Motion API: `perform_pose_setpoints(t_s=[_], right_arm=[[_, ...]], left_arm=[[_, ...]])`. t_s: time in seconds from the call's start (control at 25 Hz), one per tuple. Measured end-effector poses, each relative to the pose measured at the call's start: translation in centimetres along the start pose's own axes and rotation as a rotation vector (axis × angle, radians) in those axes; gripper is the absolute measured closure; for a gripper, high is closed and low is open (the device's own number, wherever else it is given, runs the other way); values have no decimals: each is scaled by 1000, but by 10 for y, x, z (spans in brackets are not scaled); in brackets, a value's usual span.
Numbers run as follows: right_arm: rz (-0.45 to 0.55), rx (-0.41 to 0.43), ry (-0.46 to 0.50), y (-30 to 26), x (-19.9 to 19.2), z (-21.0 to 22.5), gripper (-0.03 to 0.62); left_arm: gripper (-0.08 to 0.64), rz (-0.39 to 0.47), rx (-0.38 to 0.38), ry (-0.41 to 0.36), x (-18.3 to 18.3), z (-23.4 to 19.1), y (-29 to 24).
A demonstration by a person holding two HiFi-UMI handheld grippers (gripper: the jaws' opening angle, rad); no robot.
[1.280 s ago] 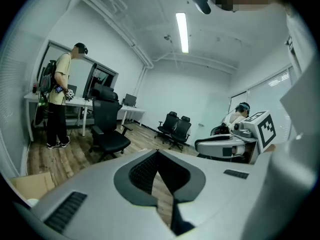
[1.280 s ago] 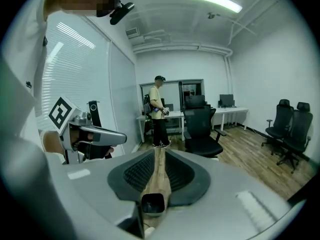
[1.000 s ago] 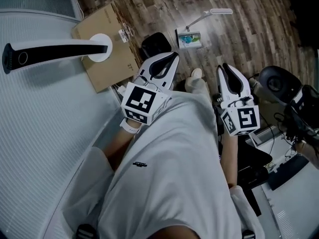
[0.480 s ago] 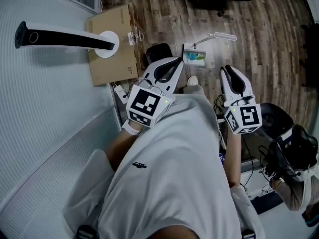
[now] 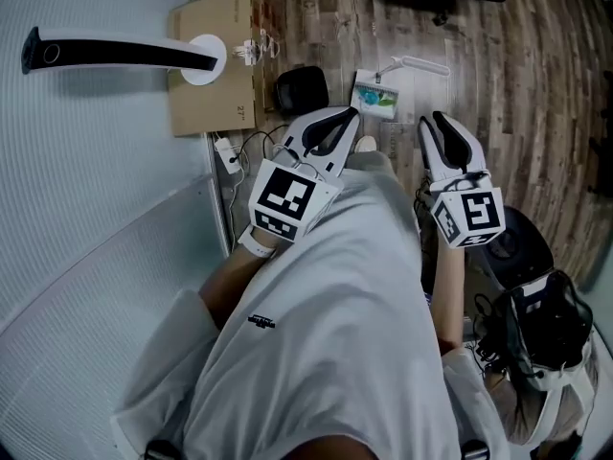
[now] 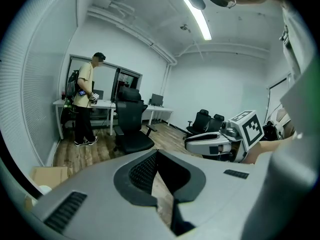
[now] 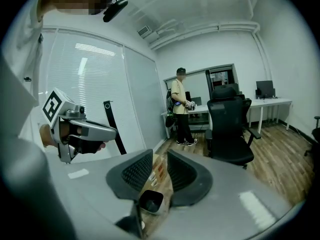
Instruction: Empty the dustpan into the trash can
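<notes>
On the wood floor ahead lies a pale dustpan (image 5: 375, 99) with coloured scraps in it, its long white handle (image 5: 419, 65) running to the right. A small black trash can (image 5: 301, 89) stands just left of it and also shows low between the right jaws as the same trash can (image 7: 150, 201). My left gripper (image 5: 324, 130) is held at waist height, short of the can, shut and empty. My right gripper (image 5: 442, 132) hovers beside it, nearer the dustpan; its jaws are opening and hold nothing. The person's white shirt hides the floor below.
A cardboard box (image 5: 215, 57) lies left of the can, with a black bar on a round white base (image 5: 196, 60) over it. A white ribbed wall (image 5: 86, 209) fills the left. Cables (image 5: 235, 156) trail nearby. A black chair (image 7: 231, 129) and another person (image 7: 181, 106) stand further off.
Both grippers have moved forward, and the dustpan, can and box now lie closer in front of them. The right jaws stand wider apart than before. The left jaws stay shut.
</notes>
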State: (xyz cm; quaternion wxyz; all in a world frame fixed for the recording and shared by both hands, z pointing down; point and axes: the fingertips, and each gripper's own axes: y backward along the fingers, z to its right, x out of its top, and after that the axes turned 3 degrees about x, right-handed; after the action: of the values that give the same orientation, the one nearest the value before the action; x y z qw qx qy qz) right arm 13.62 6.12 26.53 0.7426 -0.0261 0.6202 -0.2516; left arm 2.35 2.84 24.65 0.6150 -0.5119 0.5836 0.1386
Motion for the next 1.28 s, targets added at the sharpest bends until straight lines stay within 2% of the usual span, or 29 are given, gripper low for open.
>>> perform_pose_setpoints(t_s=[0.32,0.6,0.84,1.0,1.28], right_arm=[[-38,108,44,-22,0,43,482],[-91,170,94,-59,-8,74,449],[-180,238,187,-81,-30,99,442],[-237,283,187,-104,-48,116,442],[-330,352,298,-141,-68,130,434]], left_arm=[[552,-30,114,18,0,-10,-45],[552,-75,118,64,-10,-21,-82],[552,-116,147,126,-35,-24,-107],[552,-149,172,173,-57,-34,-125],[552,-151,185,215,-79,-52,-159]])
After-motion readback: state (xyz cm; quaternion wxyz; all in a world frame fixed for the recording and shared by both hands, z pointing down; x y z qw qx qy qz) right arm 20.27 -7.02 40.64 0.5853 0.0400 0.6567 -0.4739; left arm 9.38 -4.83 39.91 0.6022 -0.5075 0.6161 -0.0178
